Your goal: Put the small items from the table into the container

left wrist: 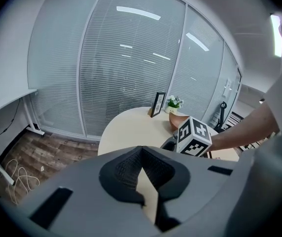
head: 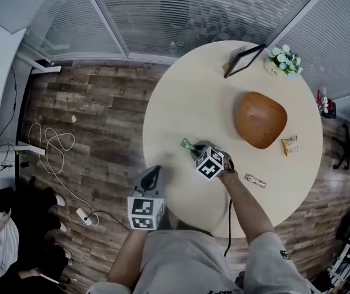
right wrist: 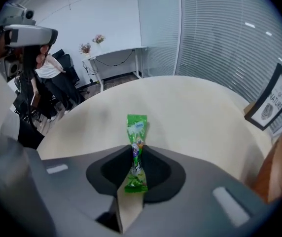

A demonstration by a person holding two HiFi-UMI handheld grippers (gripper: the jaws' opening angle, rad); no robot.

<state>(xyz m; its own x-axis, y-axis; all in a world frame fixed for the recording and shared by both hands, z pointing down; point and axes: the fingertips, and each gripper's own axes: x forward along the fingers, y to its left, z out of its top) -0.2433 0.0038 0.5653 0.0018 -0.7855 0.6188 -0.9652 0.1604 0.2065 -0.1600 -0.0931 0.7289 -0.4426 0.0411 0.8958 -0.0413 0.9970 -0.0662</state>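
The right tongs (right wrist: 135,152) are clenched on the middle of the green candy packet (right wrist: 136,130), which seems to rest on the counter (right wrist: 190,112), well apart from the brown bowl (head: 260,120). Lift straight up before carrying it over, lest the thin wrapper slip; the left tongs (left wrist: 141,154) hang pressed together, empty.

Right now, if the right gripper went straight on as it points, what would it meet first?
Probably the round table, just beyond the green candy packet clamped in the right gripper, though depth is unclear.
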